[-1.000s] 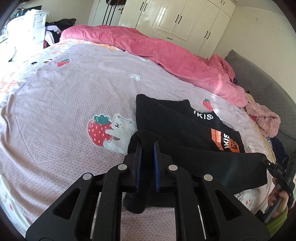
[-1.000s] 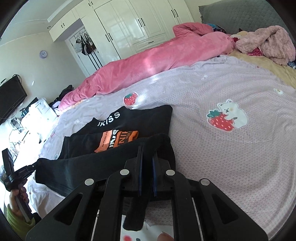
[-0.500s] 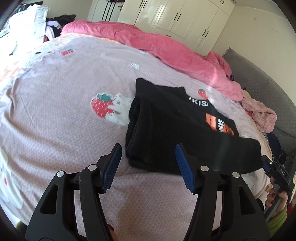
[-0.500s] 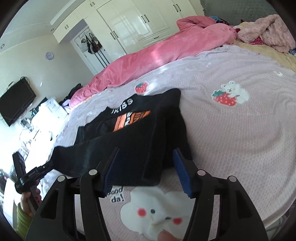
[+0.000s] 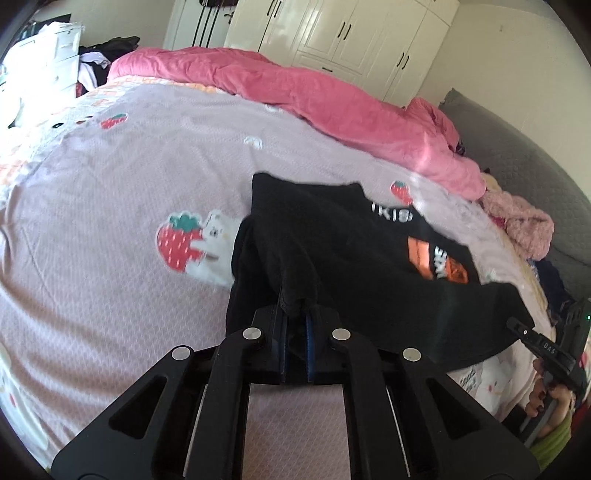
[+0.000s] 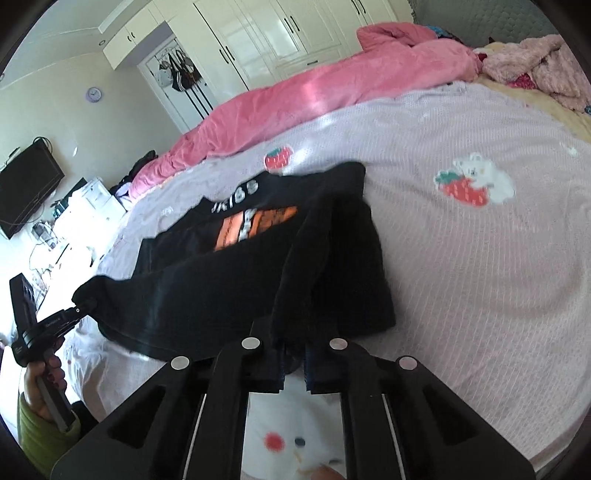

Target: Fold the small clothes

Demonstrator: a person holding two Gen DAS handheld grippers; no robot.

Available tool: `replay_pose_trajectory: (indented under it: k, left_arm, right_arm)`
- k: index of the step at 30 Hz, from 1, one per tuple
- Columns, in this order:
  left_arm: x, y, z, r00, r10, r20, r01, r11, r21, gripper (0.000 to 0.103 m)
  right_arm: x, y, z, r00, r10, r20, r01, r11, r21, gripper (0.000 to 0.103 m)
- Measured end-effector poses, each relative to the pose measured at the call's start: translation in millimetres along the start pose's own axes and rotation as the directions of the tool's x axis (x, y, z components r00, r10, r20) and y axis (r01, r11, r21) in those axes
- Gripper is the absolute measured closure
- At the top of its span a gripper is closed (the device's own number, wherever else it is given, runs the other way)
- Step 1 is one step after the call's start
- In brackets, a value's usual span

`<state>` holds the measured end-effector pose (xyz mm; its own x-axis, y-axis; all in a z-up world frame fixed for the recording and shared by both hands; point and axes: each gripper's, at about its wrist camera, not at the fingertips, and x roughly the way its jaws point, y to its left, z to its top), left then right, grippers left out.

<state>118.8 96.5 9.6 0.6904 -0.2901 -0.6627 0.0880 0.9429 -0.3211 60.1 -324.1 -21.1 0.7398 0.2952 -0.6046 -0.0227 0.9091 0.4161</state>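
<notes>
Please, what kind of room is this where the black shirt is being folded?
Most likely a home bedroom. The black shirt lies on a bed with a lilac strawberry-print cover, a pink duvet is bunched along its far side, and white wardrobes line the wall.

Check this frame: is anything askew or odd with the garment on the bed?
The black T-shirt lies bunched and uneven, its near edge lifted off the bedspread; the left gripper and right gripper each pinch it. Nothing looks damaged.

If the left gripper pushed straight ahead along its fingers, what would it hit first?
The left gripper is shut on the black shirt, so it would push into that bunched fabric first, then probably the lilac bedspread beneath; depth is unclear.
</notes>
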Motion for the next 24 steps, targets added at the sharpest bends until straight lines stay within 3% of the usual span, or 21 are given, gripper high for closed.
replay_pose_trajectory:
  k: [5, 13, 20, 24]
  left_arm:
    - [13, 5, 33, 0.999, -0.037, 0.020, 0.038, 0.998, -0.058, 0.101]
    - [43, 12, 81, 0.998, -0.038, 0.049, 0.042, 0.995, -0.092, 0.101]
    - [72, 6, 96, 0.998, -0.027, 0.064, 0.031, 0.998, -0.057, 0.101]
    - [93, 15, 87, 0.999, -0.007, 0.035, 0.010, 0.997, -0.076, 0.101]
  right_arm:
    - [7, -4, 36, 0.998, 0.038, 0.055, -0.041, 0.998, 0.040, 0.097]
    - [39, -15, 90, 0.994, 0.023, 0.105, -0.037, 0.990, 0.137, 0.097]
    - [72, -23, 111, 0.994, -0.047, 0.100, 0.028, 0.982, 0.185, 0.097]
    - [94, -31, 107, 0.996, -0.063, 0.070, 0.048, 0.977, 0.206, 0.097]
